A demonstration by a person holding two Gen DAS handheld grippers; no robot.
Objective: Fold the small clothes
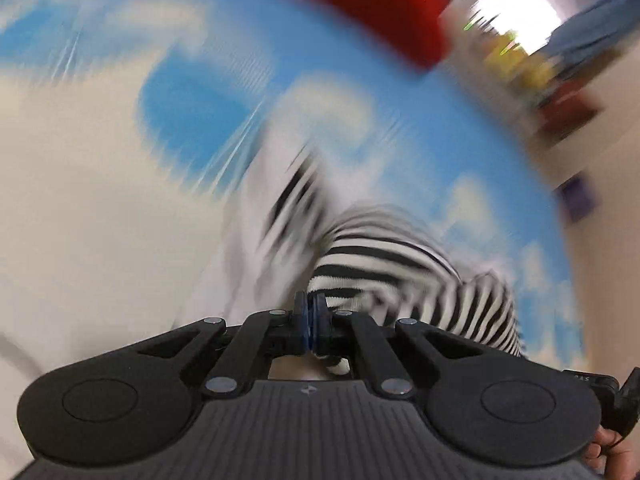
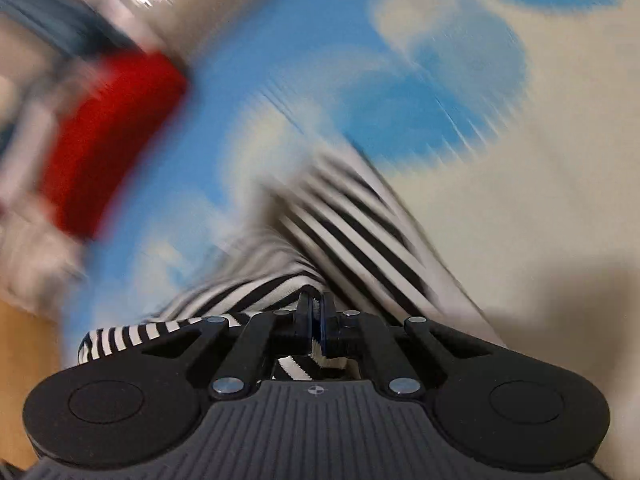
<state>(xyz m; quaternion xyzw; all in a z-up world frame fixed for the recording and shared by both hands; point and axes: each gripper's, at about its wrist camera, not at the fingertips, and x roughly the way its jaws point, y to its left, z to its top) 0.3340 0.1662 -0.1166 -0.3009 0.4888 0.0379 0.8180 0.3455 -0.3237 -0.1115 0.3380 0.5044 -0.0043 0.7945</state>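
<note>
left gripper: jaws clamped together on an edge of the striped garment, lower centre of the left wrist view; a strip of the fabric shows below the pads
right gripper: clenched on another edge of the same garment, lower centre of the right wrist view; striped cloth visible between and under the pads
striped garment: black and white, small; bunches up and right from the left jaws, and fans both left and up-right from the right jaws
surface: blue and white cloud-print cloth under the garment, fills most of both frames
red object: top centre in left view, left side in right view, apart from the garment; too blurred to identify
hand: part visible at lower right corner of left view
image quality: heavy motion blur in both views, only gripper bodies sharp
</note>
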